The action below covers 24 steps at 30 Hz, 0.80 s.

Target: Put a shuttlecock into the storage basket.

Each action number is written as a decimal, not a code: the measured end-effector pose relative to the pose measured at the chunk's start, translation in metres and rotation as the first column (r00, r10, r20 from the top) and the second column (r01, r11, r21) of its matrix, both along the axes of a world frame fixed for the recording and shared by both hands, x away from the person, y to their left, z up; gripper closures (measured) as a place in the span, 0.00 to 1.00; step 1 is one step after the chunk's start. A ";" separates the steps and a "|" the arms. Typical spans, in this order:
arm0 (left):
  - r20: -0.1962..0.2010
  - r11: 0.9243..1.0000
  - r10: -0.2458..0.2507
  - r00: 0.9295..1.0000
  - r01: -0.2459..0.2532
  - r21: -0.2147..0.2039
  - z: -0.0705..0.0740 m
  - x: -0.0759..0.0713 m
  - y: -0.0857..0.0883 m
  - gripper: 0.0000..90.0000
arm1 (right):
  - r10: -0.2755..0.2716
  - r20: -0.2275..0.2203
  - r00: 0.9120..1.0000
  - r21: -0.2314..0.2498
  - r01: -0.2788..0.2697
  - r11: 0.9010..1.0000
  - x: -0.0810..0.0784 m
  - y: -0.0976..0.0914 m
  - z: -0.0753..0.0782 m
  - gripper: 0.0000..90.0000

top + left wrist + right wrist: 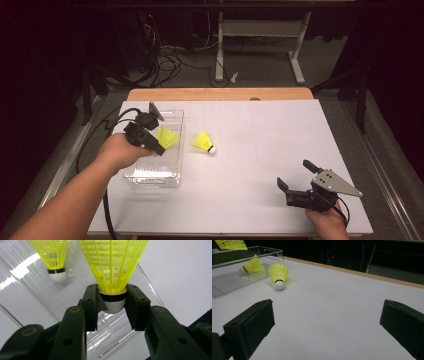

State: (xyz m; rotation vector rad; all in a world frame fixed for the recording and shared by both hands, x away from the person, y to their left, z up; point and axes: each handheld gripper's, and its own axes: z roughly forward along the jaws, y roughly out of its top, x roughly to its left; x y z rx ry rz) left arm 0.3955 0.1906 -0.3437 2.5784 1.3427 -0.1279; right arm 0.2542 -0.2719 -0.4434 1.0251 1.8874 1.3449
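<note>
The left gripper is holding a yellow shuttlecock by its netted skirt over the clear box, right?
Not quite. The left gripper holds the yellow shuttlecock by its white cork head, not the skirt, as the left gripper view shows. It is indeed over the clear box.

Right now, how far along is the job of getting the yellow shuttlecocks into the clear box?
Done: one shuttlecock already lies inside the clear box. In hand: the left hand-held gripper is shut on a second shuttlecock by its cork base, held over the box, not yet released. Left: a third shuttlecock lies on the white table beside the box. The right hand-held gripper is open at the table's near edge.
</note>
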 end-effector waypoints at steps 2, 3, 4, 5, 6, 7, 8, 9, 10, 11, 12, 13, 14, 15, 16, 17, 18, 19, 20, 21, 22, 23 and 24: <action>0.001 1.000 0.004 1.000 -0.004 0.006 -0.001 0.001 0.000 0.72 | 0.000 0.000 1.000 0.001 0.000 1.000 0.000 0.000 0.000 0.00; 0.001 1.000 0.006 1.000 -0.006 0.009 -0.002 0.001 0.000 0.73 | 0.000 0.000 1.000 0.001 0.000 1.000 0.000 0.000 0.000 0.00; -0.001 1.000 0.007 1.000 -0.007 0.011 -0.004 0.002 -0.001 0.73 | 0.001 0.001 1.000 0.003 -0.001 1.000 0.000 0.000 0.000 0.00; 0.000 1.000 0.010 1.000 -0.010 0.012 -0.004 0.002 -0.001 0.73 | -0.001 0.001 1.000 0.002 0.001 1.000 0.000 0.000 0.000 0.00; -0.002 1.000 0.012 1.000 -0.012 0.016 -0.005 0.002 -0.001 0.72 | -0.001 0.001 1.000 0.002 0.001 1.000 0.000 0.000 0.000 0.00; -0.002 1.000 0.012 1.000 -0.012 0.019 -0.005 0.003 -0.001 0.73 | -0.001 0.004 1.000 0.002 0.001 1.000 0.000 -0.001 0.000 0.00; -0.004 1.000 0.014 1.000 -0.013 0.019 -0.006 0.003 -0.001 0.73 | 0.000 0.005 1.000 0.002 0.000 1.000 0.000 -0.001 0.000 0.00; -0.004 1.000 0.015 1.000 -0.015 0.019 -0.006 0.004 -0.001 0.73 | 0.000 0.005 1.000 0.001 0.000 1.000 0.000 -0.001 0.000 0.00; -0.004 1.000 0.018 1.000 -0.018 0.021 -0.007 0.004 -0.001 0.73 | -0.001 0.004 1.000 0.002 0.001 1.000 0.000 -0.001 0.000 0.00; -0.006 1.000 0.017 1.000 -0.017 0.024 -0.007 0.005 -0.001 0.73 | -0.001 0.004 1.000 0.003 0.001 1.000 0.000 -0.001 0.001 0.00; -0.006 0.999 0.019 1.000 -0.019 0.025 -0.008 0.005 -0.001 0.73 | 0.000 0.004 1.000 0.003 0.000 1.000 0.000 -0.001 0.001 0.00; -0.006 0.999 0.028 1.000 -0.028 0.025 -0.008 0.006 0.001 0.73 | 0.000 0.005 1.000 0.002 0.000 1.000 0.000 -0.001 0.001 0.00; -0.006 0.999 0.028 1.000 -0.028 0.027 -0.008 0.007 0.002 0.73 | 0.000 0.005 1.000 0.002 0.000 1.000 0.000 -0.001 0.001 0.00; -0.010 0.999 0.036 0.999 -0.035 0.028 -0.009 0.007 0.004 0.73 | 0.000 0.005 1.000 0.002 0.000 1.000 0.000 -0.001 0.001 0.00; -0.010 0.999 0.040 0.999 -0.039 0.031 -0.010 0.008 0.005 0.72 | -0.001 0.004 1.000 0.002 0.001 1.000 0.000 -0.001 0.001 0.00; -0.013 0.998 0.045 0.999 -0.045 0.033 -0.011 0.009 0.007 0.73 | -0.001 0.004 1.000 0.001 0.001 1.000 0.000 -0.001 0.001 0.00; -0.012 0.998 0.051 0.999 -0.051 0.034 -0.012 0.009 0.009 0.73 | 0.000 0.004 1.000 0.002 0.000 1.000 0.000 -0.001 0.001 0.00; -0.012 0.998 0.059 0.998 -0.059 0.036 -0.013 0.010 0.012 0.73 | 0.000 0.005 1.000 0.001 0.000 1.000 0.000 -0.001 0.001 0.00; -0.014 0.997 0.065 0.998 -0.064 0.038 -0.013 0.010 0.014 0.73 | 0.000 0.005 1.000 0.001 0.000 1.000 0.000 -0.001 0.001 0.00; -0.015 0.996 0.077 0.997 -0.076 0.041 -0.014 0.011 0.018 0.73 | 0.001 0.005 1.000 -0.001 -0.001 1.000 0.000 -0.001 0.000 0.00; -0.015 0.996 0.085 0.996 -0.084 0.041 -0.015 0.011 0.021 0.73 | 0.003 0.004 1.000 0.000 -0.003 1.000 0.000 -0.001 0.000 0.00; -0.013 0.995 0.091 0.996 -0.091 0.043 -0.015 0.011 0.023 0.73 | 0.001 0.001 1.000 -0.001 -0.001 1.000 0.000 -0.001 0.000 0.00; -0.012 0.994 0.101 0.995 -0.101 0.042 -0.016 0.011 0.025 0.73 | 0.003 0.002 1.000 -0.001 -0.003 1.000 0.000 -0.001 0.000 0.00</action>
